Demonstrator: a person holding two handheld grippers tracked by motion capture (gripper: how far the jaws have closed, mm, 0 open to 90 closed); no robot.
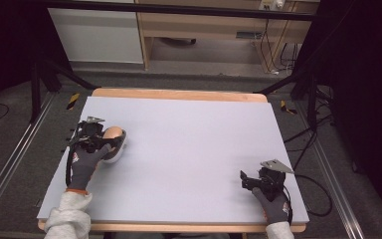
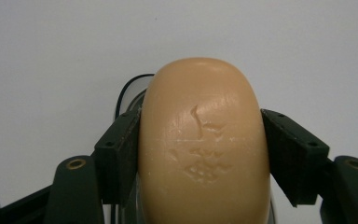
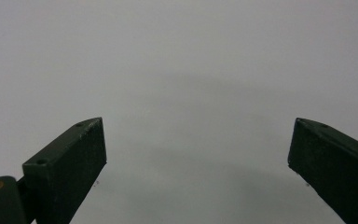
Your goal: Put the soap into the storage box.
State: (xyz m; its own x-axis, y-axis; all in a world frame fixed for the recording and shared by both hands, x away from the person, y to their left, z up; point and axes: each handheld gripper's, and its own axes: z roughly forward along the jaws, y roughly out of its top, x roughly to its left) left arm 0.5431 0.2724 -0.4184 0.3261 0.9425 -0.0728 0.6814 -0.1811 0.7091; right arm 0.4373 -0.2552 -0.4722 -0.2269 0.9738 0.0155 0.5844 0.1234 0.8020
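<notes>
A tan oval soap bar (image 2: pixel 204 149) with a stamped mark on its face sits squeezed between the two black jaws of my left gripper (image 2: pixel 200 140). In the high view the soap bar (image 1: pixel 112 132) is at the table's left side, with the left gripper (image 1: pixel 115 140) shut on it. Just beneath the soap is a pale, see-through dish (image 1: pixel 113 154), whose thin rim (image 2: pixel 129 89) curves out behind the soap. I cannot tell whether the soap touches the dish. My right gripper (image 1: pixel 245 179) rests near the front right of the table, its jaws wide apart and holding nothing (image 3: pixel 198 140).
The table (image 1: pixel 189 144) has a light grey top with a wooden edge. Black frame legs and cables lie on the floor to the right, and wooden furniture stands beyond the far edge.
</notes>
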